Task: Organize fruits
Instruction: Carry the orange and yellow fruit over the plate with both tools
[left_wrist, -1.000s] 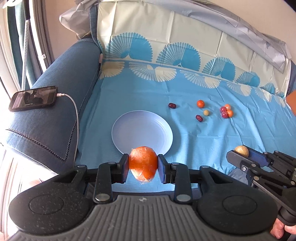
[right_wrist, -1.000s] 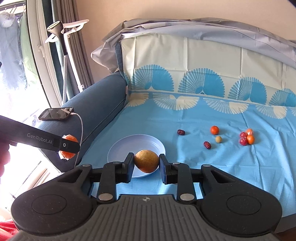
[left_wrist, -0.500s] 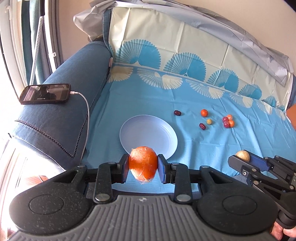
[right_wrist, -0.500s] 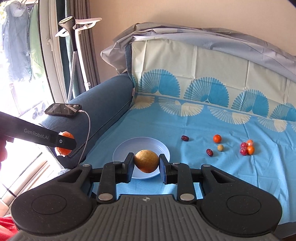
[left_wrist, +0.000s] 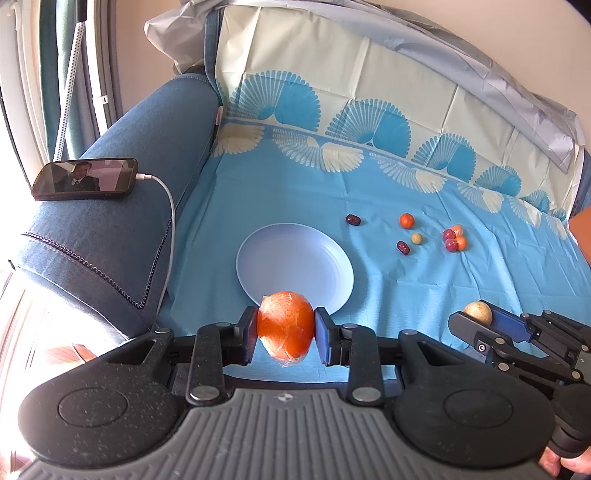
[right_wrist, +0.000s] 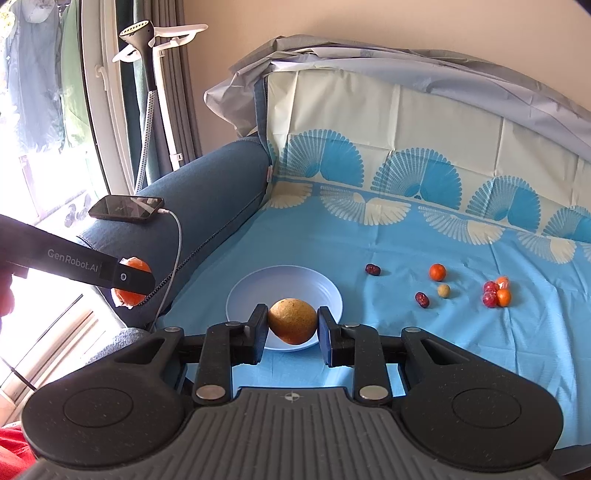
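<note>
On the side of the left tool (right_wrist: 127, 277) we read the white lettering "GenRobot.AI"; no other writing is legible. We see the left tool (left_wrist: 285, 334) pinching an orange fruit wrapped in clear film (left_wrist: 285, 329), held above the near rim of the pale plate (left_wrist: 295, 258). The right tool (right_wrist: 292, 322) pinches a brownish-yellow round fruit (right_wrist: 292, 320), held in the air in front of the same plate (right_wrist: 258, 291); in the left wrist view this tool (left_wrist: 480, 323) appears at the lower right with its fruit (left_wrist: 478, 312). Beyond the plate, small fruits lie on the cover: two dark red ones (left_wrist: 353, 219) (left_wrist: 403, 247), a small orange one (left_wrist: 407, 220), a small tan one (left_wrist: 417, 238), and a touching cluster of red and orange ones (left_wrist: 455, 239). The surface is a blue sofa draped with a blue and cream cover printed with fan shapes (left_wrist: 369, 122). A phone (left_wrist: 85, 179) with a lit screen lies on the sofa armrest (left_wrist: 110, 221), a white cable (left_wrist: 170, 206) plugged into it. A garment steamer on a white stand (right_wrist: 147, 44) is by the window.
</note>
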